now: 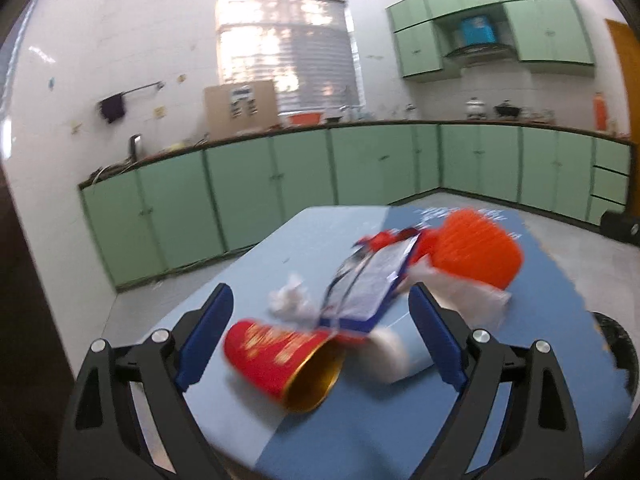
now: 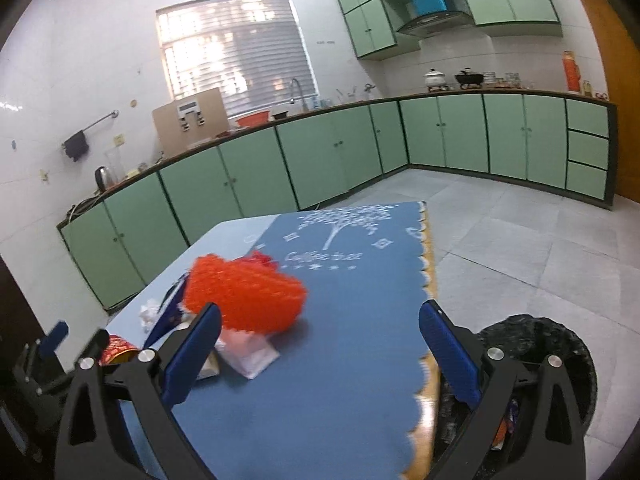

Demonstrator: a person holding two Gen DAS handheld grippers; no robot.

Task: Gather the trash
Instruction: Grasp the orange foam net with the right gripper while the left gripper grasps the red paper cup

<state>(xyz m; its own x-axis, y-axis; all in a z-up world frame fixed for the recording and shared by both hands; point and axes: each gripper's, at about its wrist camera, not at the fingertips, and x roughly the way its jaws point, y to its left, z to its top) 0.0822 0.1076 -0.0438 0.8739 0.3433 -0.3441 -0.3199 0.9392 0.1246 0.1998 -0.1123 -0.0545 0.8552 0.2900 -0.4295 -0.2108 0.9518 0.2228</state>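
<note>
Trash lies on a blue table (image 1: 280, 240). A red paper cup (image 1: 280, 360) with a gold inside lies on its side between the fingers of my open left gripper (image 1: 320, 332). Behind it are crumpled white tissue (image 1: 290, 300), a blue-and-white wrapper (image 1: 368, 280), an orange foam net (image 1: 480, 248) and a white plastic bag (image 1: 472, 296). My right gripper (image 2: 320, 344) is open and empty above the blue mat (image 2: 340, 340), with the orange net (image 2: 244, 296) and white bag (image 2: 248, 354) by its left finger. The left gripper shows at the far left (image 2: 44, 356).
A black-lined trash bin (image 2: 536, 344) stands on the floor at the table's right edge, with some trash inside. Green cabinets (image 2: 320, 160) and a counter run along the far walls. Grey tiled floor (image 2: 520, 240) lies to the right.
</note>
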